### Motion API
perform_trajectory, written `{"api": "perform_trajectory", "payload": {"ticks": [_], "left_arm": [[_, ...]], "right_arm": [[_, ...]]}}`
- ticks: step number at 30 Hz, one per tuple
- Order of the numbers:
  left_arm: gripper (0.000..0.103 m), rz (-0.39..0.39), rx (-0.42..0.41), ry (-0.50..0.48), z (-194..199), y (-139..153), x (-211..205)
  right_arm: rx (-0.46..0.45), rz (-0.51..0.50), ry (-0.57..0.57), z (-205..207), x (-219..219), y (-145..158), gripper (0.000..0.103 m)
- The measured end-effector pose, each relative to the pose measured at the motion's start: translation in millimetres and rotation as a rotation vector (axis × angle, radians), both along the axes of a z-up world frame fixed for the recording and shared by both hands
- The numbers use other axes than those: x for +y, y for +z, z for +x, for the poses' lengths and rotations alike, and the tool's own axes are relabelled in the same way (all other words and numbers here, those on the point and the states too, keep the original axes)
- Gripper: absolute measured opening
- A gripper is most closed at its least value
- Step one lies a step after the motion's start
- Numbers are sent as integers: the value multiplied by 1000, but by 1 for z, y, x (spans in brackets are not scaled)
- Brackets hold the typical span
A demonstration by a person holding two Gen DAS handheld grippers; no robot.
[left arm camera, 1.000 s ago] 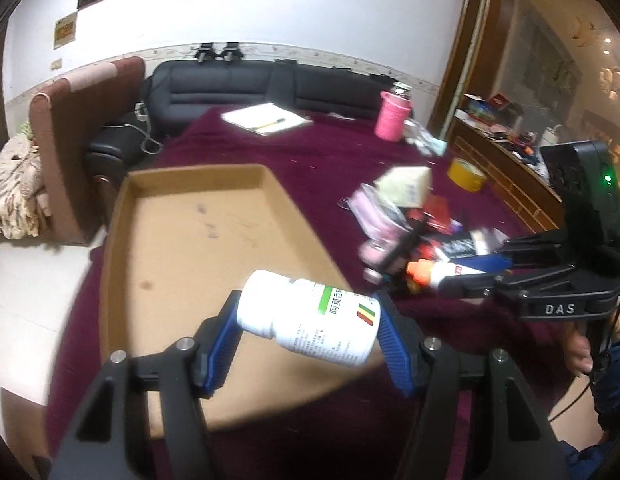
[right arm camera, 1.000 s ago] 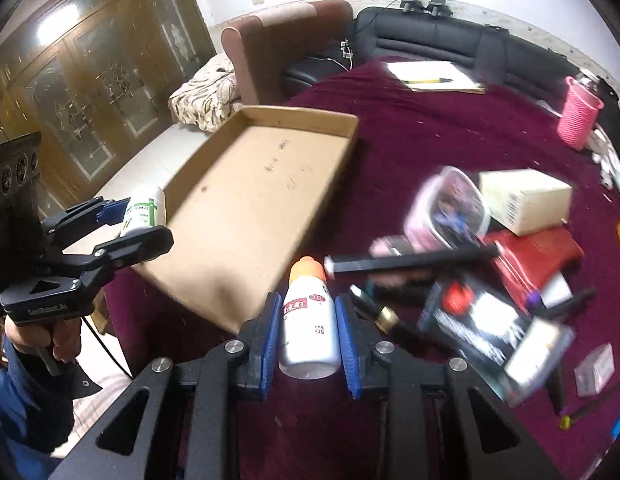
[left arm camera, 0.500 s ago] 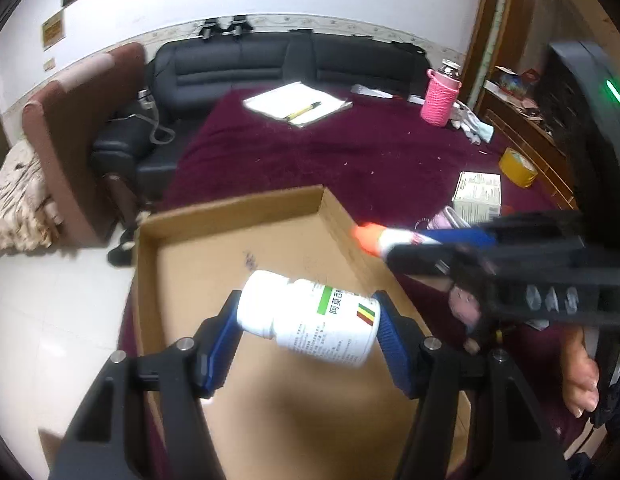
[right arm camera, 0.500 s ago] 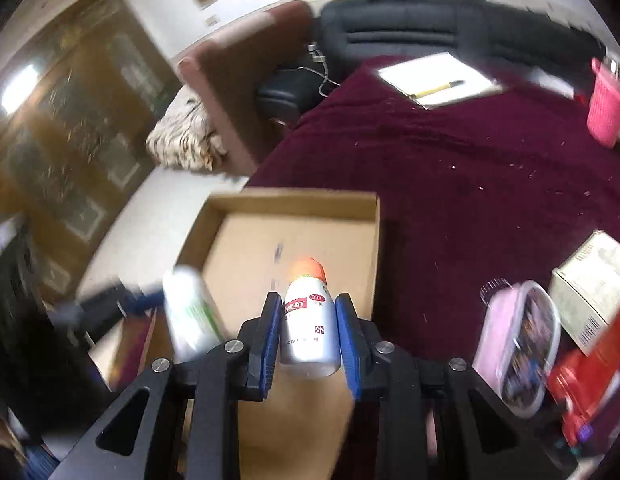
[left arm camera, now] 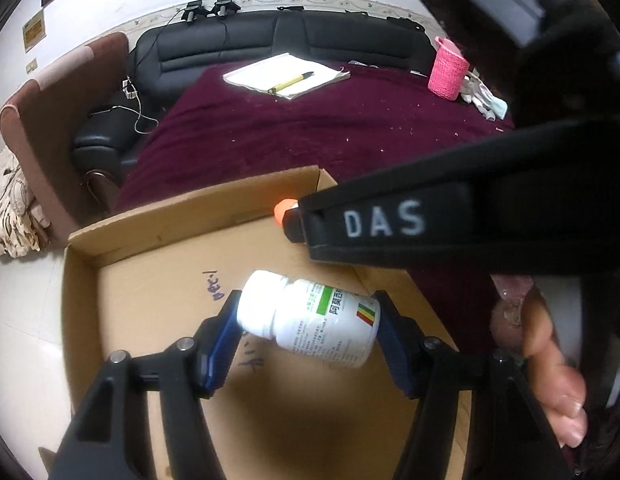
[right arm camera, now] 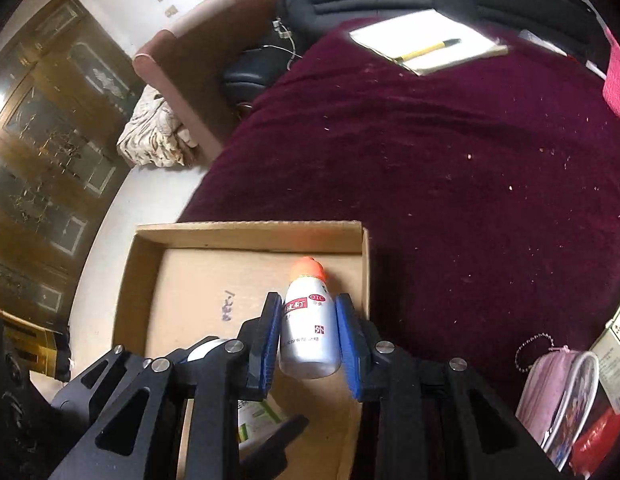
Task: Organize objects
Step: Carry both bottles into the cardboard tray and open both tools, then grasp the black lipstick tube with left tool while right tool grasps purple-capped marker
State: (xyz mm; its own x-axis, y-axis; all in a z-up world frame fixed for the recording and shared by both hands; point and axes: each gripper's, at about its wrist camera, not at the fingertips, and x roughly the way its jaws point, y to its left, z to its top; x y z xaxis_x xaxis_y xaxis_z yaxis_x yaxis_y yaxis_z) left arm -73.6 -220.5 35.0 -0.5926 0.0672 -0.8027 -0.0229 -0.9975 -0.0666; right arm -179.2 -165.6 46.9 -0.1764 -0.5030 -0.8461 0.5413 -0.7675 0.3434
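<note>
Left gripper, clamped end-to-end on a white pill bottle, is held over the cardboard tray; right gripper, clamped on an orange-capped medicine bottle, is poised beside it, presumably for depositing both

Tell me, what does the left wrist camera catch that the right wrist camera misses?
Only the left view shows the white pill bottle clearly, clamped in the left gripper, and a hand. Only the right view shows the pink pouch and the wooden doors. Both show the cardboard tray, the orange-capped bottle, notebook and pen.
</note>
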Motion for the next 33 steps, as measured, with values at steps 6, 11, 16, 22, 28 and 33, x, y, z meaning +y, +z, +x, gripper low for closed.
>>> {"api": "perform_trajectory", "payload": {"ticks": [6,11,16,22,28,33], "left_arm": [[63,45,-23,5,-12,-11,-3],[63,43,-13,11,-14,-13,-5],[65,57,-9,4,-12,-11,-5],[68,84,18,8,-2,-1,-6],[68,102,58,-2,23,18,1],[74,111,107,-78,51,33,31]], "right_arm": [[5,-12,10,-3,1,1,31],[12,-6,9,-5,1,1,31],[0,-23,2,-2,8,2,32],[5,-71,-14,11,31,15,32],[23,-151,-38,38,81,38,32],[29,-212,-71,73,142,46,33]]}}
